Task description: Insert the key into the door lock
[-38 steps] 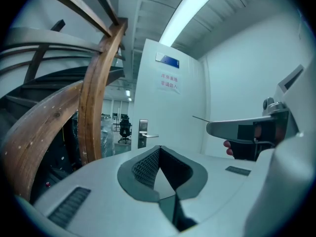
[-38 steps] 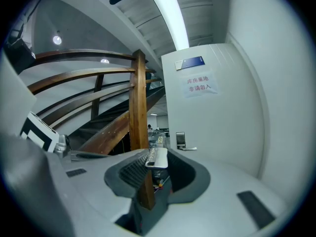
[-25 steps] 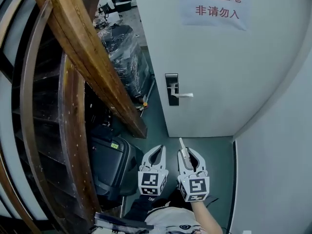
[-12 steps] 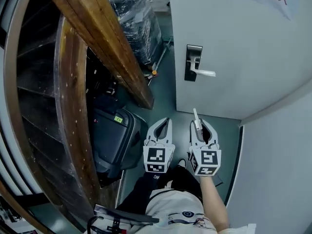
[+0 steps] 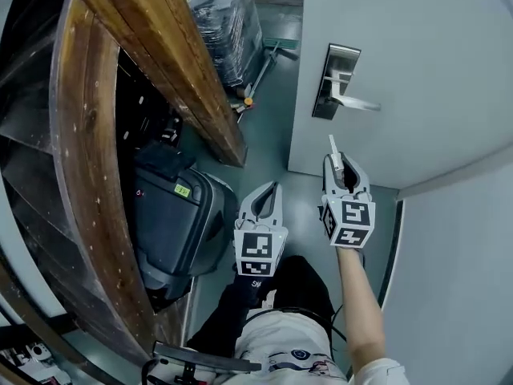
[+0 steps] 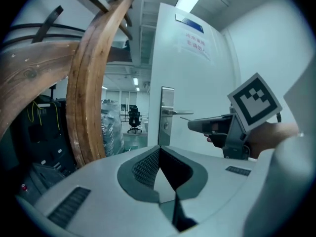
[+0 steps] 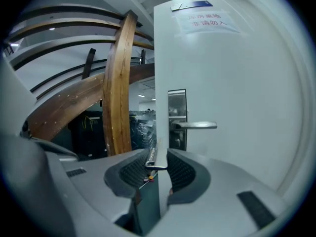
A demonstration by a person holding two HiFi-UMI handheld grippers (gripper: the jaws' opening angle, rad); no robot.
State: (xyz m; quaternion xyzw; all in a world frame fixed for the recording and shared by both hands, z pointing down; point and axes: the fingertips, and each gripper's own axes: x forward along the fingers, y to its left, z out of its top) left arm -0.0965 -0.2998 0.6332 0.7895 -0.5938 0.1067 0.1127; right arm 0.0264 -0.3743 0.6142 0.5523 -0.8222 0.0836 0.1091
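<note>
The white door carries a metal lock plate (image 5: 337, 80) with a lever handle (image 5: 354, 102). My right gripper (image 5: 340, 161) is shut on a slim silver key (image 5: 333, 147), whose blade sticks out ahead toward the door, still short of the lock. In the right gripper view the key (image 7: 152, 156) sits between the pads, below the lock plate (image 7: 177, 116) and handle (image 7: 195, 125). My left gripper (image 5: 265, 199) hangs lower and to the left, shut with nothing in it. The left gripper view shows its closed jaws (image 6: 159, 150), with the right gripper (image 6: 200, 125) level with the lock plate (image 6: 167, 113).
Curved wooden beams (image 5: 164, 54) rise close on the left. A black case (image 5: 172, 215) stands under them, with plastic-wrapped goods (image 5: 228, 22) behind. A pale wall (image 5: 465, 255) closes the right side. A paper notice (image 7: 210, 21) hangs high on the door.
Both grippers have moved toward the door and lower. The right one, with the key, is now ahead of the left and nearer the lock. The door looms larger.
</note>
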